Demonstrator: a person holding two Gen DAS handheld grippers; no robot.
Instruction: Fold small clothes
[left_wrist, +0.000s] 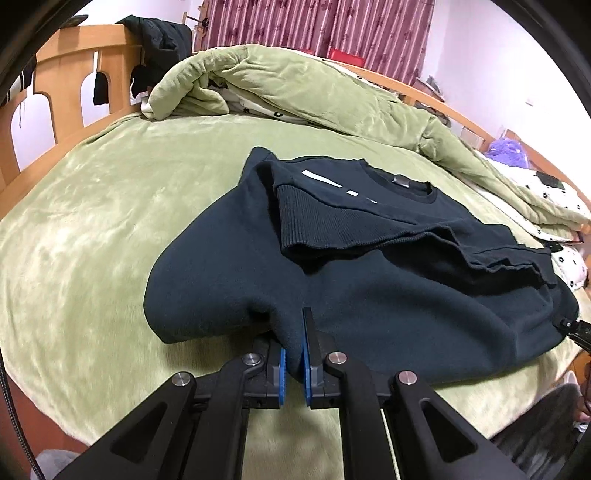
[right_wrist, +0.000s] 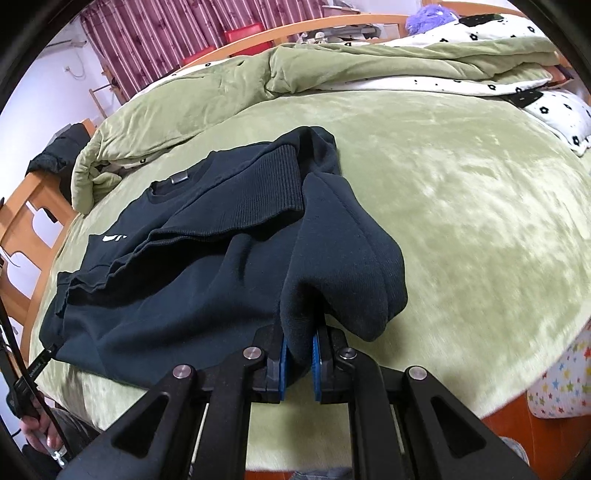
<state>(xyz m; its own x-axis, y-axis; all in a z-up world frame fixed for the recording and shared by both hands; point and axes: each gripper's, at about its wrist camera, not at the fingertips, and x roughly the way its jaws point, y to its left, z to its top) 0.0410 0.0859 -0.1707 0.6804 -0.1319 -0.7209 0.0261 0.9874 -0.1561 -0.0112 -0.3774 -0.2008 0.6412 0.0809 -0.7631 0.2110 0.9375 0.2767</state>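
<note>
Bedroom. Work surface is a bed covered by a plush green blanket (left_wrist: 92, 229), with a rumpled green quilt (left_wrist: 295, 85) pushed to the far side, a wooden bed frame (left_wrist: 70, 74) at the edge and maroon curtains (left_wrist: 332, 26) behind.

Item: one dark navy sweatshirt (left_wrist: 369, 306), lying on the blanket near the edge closest to me. Collar (left_wrist: 402, 184) faces away. Both sleeves are already folded in across the chest; a ribbed cuff (left_wrist: 314, 225) lies on top, just below the white print.

My left gripper (left_wrist: 293, 363) is nearly closed, blue pads pinching a tuck of the near edge at the sweatshirt's left corner. My right gripper (right_wrist: 300, 363) is likewise nearly closed on a bunch of fabric at the opposite near corner, seen in the right wrist view; the sweatshirt (right_wrist: 192, 295) spreads away from it. Each gripper's tip shows at the margin of the other camera.

Handling judgement: thick fleece-type knit, soft and limp, moderate weight for a small garment. It will sag between the two holds and offers no stiffness. The plush blanket probably drags on it, so lifting should beat sliding. The corners are the right places to grip, but the right pinch has gathered several layers, which may skew the fold line.

Likely step: carry the near edge over toward the collar.
</note>
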